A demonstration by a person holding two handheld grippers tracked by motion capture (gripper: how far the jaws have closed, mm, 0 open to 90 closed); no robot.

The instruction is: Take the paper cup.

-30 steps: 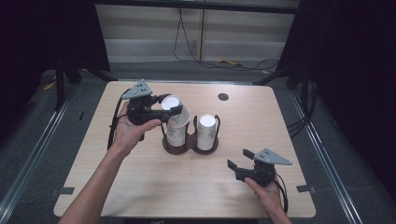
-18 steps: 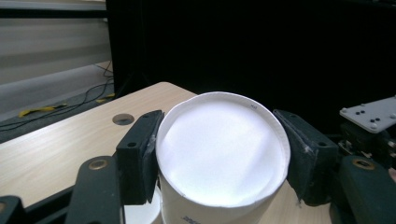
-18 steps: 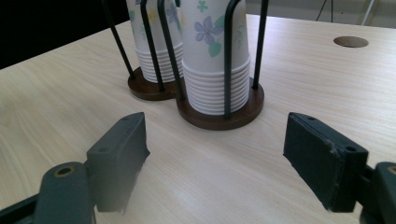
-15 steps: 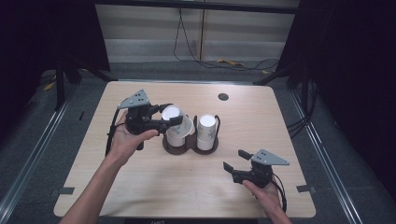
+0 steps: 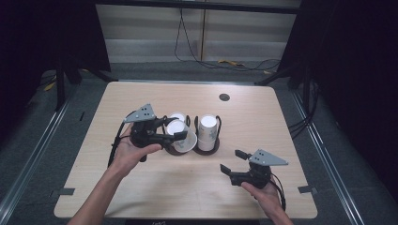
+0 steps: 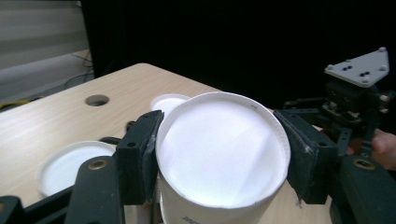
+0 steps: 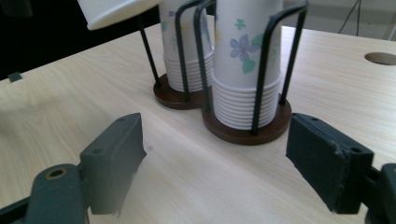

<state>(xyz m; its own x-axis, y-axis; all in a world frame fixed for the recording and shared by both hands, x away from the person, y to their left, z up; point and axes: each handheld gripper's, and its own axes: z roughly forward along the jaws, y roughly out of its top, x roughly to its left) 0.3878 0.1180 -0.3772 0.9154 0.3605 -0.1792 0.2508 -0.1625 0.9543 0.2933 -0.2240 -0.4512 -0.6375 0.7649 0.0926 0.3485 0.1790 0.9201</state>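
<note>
High view: a white paper cup (image 5: 182,136) is pinched in the left gripper (image 5: 174,130), beside the cup holder (image 5: 206,147). Left gripper view: the cup is clamped between both jaws. Right gripper view: the right gripper (image 7: 212,161), jaws spread and just opening, is empty, the holder seen beyond on the bench (image 7: 60,98).

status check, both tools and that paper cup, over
Left tool clamped on paper cup, lifted clear of holder. Right tool empty, jaws just opening. Nothing in the way.

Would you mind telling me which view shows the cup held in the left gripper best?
The left gripper view: the held cup sits close between both pads. The high view shows it small and tilted; the right gripper view catches only its rim.
</note>
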